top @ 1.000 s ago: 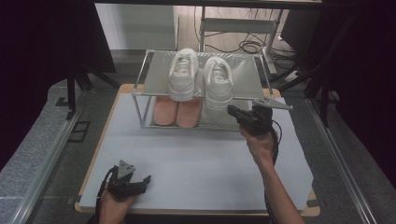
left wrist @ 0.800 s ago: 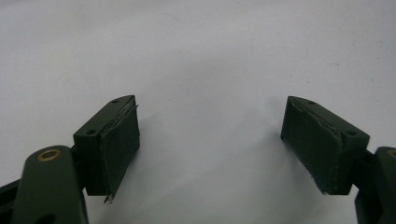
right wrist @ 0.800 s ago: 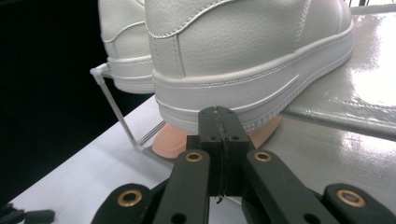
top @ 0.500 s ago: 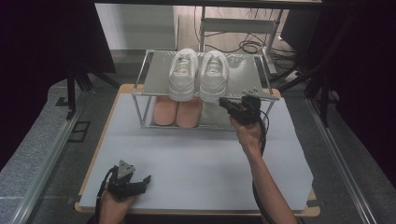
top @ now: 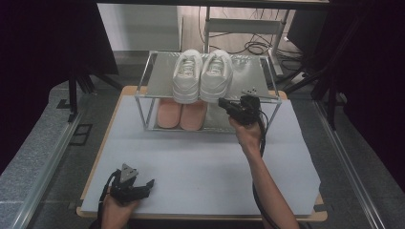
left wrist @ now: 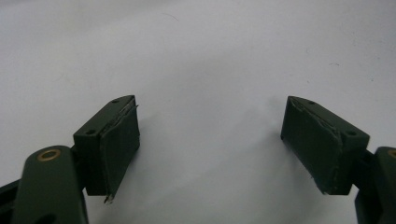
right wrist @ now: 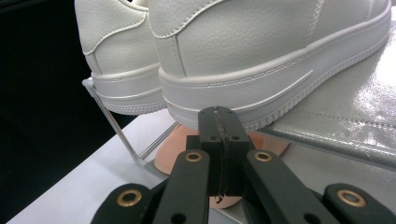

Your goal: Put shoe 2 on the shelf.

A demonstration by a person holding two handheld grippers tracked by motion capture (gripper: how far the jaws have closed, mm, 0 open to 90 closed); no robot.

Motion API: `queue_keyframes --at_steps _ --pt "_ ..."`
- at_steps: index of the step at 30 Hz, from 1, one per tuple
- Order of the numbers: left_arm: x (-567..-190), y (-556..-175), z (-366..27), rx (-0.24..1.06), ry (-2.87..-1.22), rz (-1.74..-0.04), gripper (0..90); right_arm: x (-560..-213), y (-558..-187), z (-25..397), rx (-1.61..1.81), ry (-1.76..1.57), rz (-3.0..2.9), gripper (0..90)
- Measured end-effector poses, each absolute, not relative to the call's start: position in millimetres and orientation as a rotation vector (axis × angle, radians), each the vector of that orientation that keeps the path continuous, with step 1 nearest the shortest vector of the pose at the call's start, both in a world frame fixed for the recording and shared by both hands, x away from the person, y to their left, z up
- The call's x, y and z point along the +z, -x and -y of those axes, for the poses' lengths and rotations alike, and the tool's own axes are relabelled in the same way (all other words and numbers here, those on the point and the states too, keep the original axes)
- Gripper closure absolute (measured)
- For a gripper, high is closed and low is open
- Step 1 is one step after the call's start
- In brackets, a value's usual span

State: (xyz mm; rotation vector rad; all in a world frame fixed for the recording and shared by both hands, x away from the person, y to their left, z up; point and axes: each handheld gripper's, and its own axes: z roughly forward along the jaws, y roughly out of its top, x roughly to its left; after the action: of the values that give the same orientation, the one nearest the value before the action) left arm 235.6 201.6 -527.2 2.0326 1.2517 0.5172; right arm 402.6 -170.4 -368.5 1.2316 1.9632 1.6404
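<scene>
White sneakers (top: pixel 203 75) on rack (top: pixel 248 67) | right tongs (right wrist: pixel 218 122) closed, empty, at heel | left tongs (left wrist: pixel 210 140) open

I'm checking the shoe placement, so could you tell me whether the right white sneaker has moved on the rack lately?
Yes: the right white sneaker slid left along the rack, closing up against the left sneaker.
</scene>
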Motion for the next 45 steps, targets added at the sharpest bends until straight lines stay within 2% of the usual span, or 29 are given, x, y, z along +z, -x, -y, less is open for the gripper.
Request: queue_keyframes --at_steps 13,20,30,45 --pt "-527.2 -235.5 -201.6 0.518 -2.033 -1.252 19.4 -370.6 -395.5 179.8 1.608 -1.207 -1.978 81.6" --pt "-527.2 -235.4 -201.5 0.517 -2.031 -1.252 19.4 -370.9 -387.1 189.9 1.584 -1.166 -1.988 70.1" --pt "-527.2 -235.4 -201.4 0.518 -2.030 -1.253 19.5 -369.4 -370.5 201.8 1.514 -1.065 -2.034 48.2" --pt "-527.4 -235.4 -201.3 0.521 -2.027 -1.253 19.5 -379.1 -342.8 212.8 1.372 -0.939 -2.127 31.7"
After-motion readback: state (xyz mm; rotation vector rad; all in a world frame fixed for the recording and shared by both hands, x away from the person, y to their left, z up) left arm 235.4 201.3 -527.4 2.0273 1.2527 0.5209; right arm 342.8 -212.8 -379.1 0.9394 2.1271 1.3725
